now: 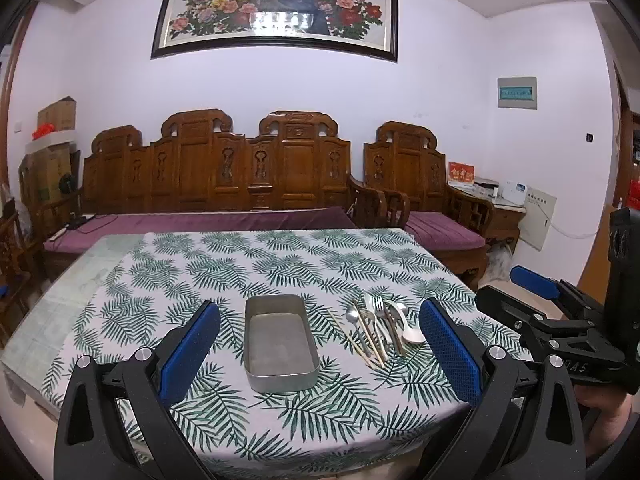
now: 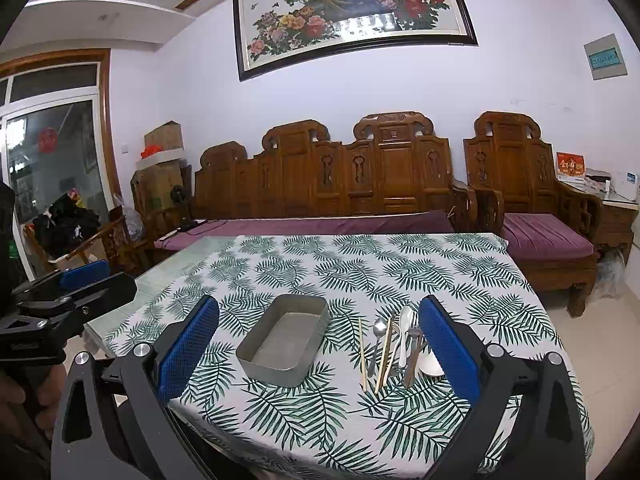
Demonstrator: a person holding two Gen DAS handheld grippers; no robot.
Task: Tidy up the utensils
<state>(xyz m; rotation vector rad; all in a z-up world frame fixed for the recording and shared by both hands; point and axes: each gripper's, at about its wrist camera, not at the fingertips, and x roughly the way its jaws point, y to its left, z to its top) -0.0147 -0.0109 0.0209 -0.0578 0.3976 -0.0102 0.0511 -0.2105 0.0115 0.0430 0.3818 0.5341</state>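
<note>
Carved wooden seats with purple cushions are lining the wall behind our bench [image 1: 120, 280], which is wearing a fern-print cloth. We are holding the left gripper [image 1: 320, 344] and the right gripper [image 2: 320, 344] above the near edge, both with jaws spread wide and gripping nothing. Between them a metal tray [image 1: 280, 342] is sitting empty, and just to its right the utensils [image 1: 380, 328] (spoons, forks, chopsticks) are lying in a loose overlapping pile.
</note>
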